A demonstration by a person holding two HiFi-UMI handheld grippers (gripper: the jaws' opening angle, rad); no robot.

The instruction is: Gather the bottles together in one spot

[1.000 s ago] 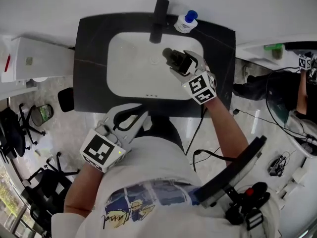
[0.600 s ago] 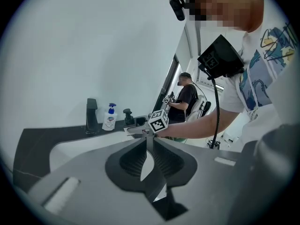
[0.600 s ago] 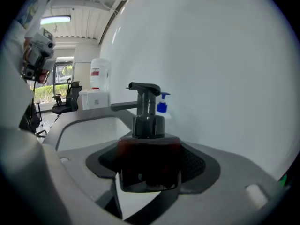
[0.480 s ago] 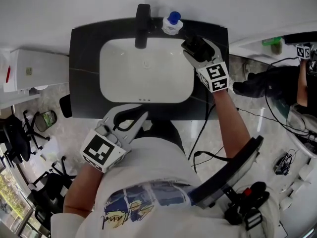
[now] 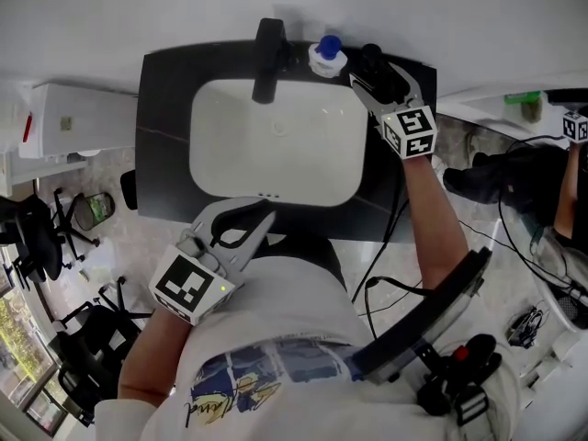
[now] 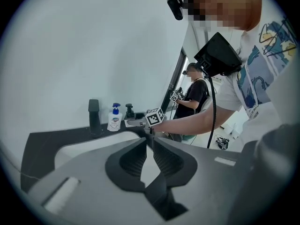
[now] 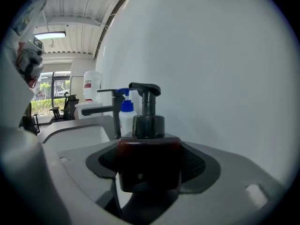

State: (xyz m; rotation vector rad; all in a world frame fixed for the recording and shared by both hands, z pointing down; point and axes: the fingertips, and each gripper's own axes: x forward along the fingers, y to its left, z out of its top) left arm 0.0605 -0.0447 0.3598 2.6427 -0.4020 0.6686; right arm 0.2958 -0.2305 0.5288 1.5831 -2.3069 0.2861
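Dark, with a reddish cast to its body, the pump bottle (image 7: 149,161) sits clamped between the jaws of the right claw (image 5: 377,70). The two jaws press on its sides just under the black collar and spout. The head view places this claw at the back right corner of the black surface (image 5: 165,90), close to the wall. The white bottle (image 5: 326,55) with the blue pump stands just beside it, to its left, next to the black faucet (image 5: 267,49). The left gripper view shows the two bottles near each other but not touching. No view makes it clear whether the dark bottle's base already rests on the surface or hangs just above it.

The left claw (image 5: 241,223) hangs low by the person's waist, off the front edge of the surface and well apart from the white basin (image 5: 216,168). Its jaws meet at the tips and nothing is between them.

The step in hand looks like the placing of the dark bottle beside the white one, so the gathering seems nearly done. The next move probably calls for lowering the bottle upright until it stands firm. The jaws should then part gently and draw back, so that neither the pump spout nor the neighbouring white bottle gets knocked.
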